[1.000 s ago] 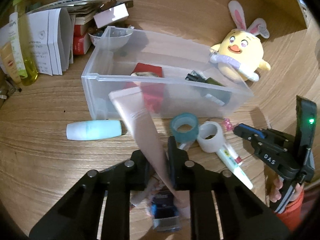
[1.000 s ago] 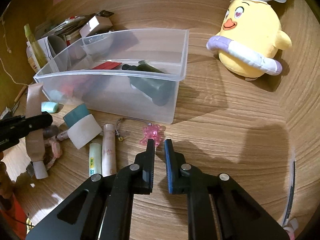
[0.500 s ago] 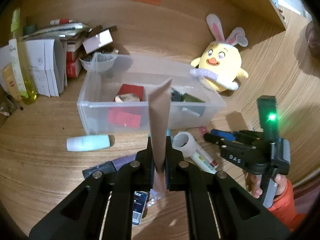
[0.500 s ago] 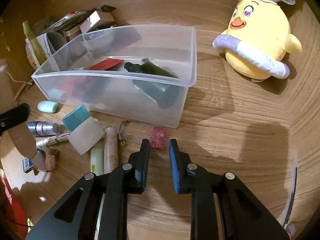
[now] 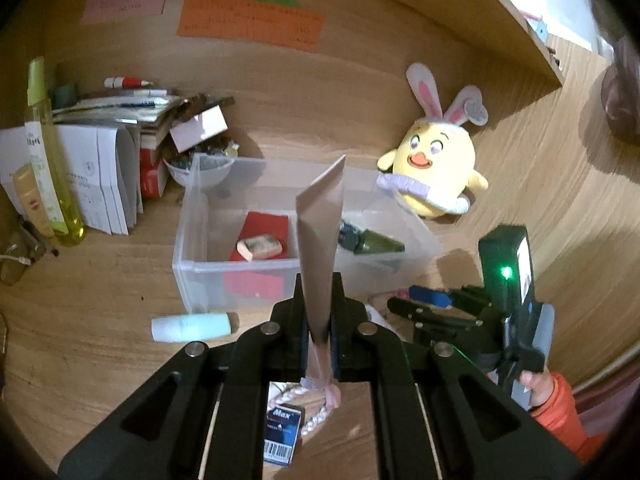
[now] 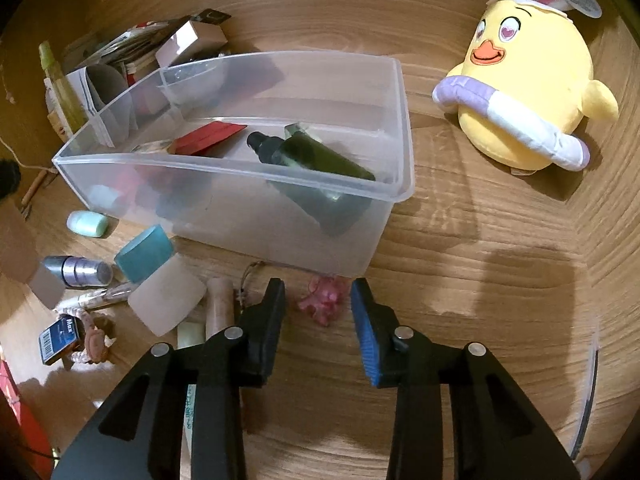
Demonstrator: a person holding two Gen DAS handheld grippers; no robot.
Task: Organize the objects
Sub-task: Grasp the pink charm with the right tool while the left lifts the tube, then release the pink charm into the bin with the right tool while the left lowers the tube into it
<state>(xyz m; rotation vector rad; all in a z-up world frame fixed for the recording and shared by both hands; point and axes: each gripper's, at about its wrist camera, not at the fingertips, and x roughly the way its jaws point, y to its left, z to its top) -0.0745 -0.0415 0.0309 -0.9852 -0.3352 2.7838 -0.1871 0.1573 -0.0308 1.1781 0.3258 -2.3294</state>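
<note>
Beige and flat at its crimped end, the squeeze tube [image 5: 320, 236] stands nearly upright in the left gripper [image 5: 319, 320], whose jaws are pressed tight on its lower part. It is clear of the wooden desk [image 5: 100, 320] and in front of the clear plastic bin [image 5: 188, 268]. The step in hand looks like a carry: the tube is picked, and the bin, which already holds a dark green bottle [image 6: 316, 156], a red card [image 6: 208, 138] and a small block [image 5: 259, 247], seems the place for it. The next move probably calls for bringing the tube over the near wall of the bin and then letting the jaws part above a free patch of its floor.

Meanwhile the right gripper [image 6: 318, 312] points down at a small pink charm [image 6: 323, 303] lying on the desk just in front of the bin. Its jaws are opening and stand a little apart; the charm shows in the gap between them, but the pads do not press on it. Closing on so small a trinket would need the tips set low, almost on the wood. Left of it lie a teal tape roll [image 6: 145, 254], a white tape roll [image 6: 167, 298] and a mint-coloured container [image 6: 87, 224], not yet sorted.
</note>
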